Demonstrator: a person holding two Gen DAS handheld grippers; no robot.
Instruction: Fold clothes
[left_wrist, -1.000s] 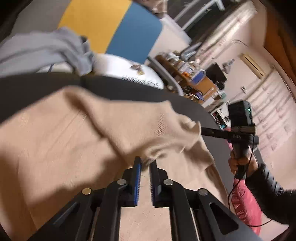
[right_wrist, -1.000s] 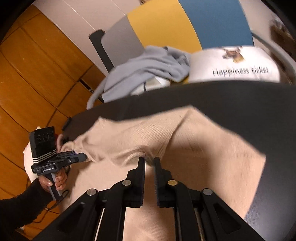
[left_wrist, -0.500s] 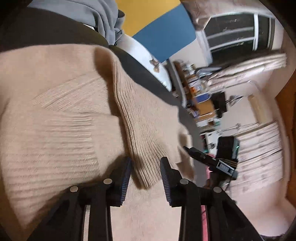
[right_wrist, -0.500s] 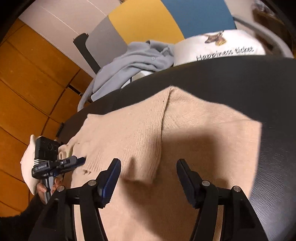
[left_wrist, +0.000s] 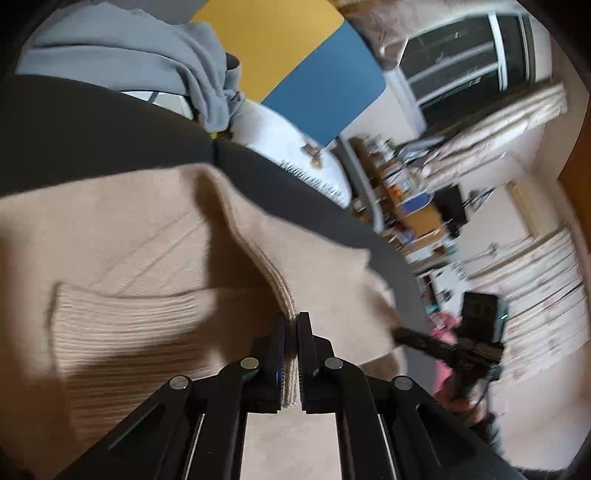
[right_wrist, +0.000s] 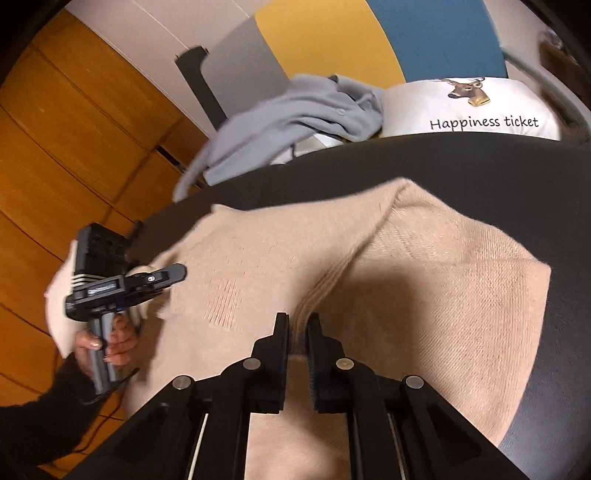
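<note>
Left gripper (left_wrist: 291, 332) closed on ribbed edge of beige sweater (left_wrist: 129, 258); fabric pinched between fingers. Right gripper (right_wrist: 298, 328) closed on a raised fold of the same sweater. Sweater spread on dark desk (right_wrist: 480, 166) ahead of both grippers. Grey garment (right_wrist: 295, 114) beyond far desk edge.

**Free room around the sweater**

The beige sweater (right_wrist: 424, 280) covers most of the dark table (right_wrist: 480, 166). A bare strip of table stays open behind it and at its right side. Behind that strip, a grey garment (right_wrist: 295, 118) and a white printed cushion (right_wrist: 472, 110) close the way.
</note>
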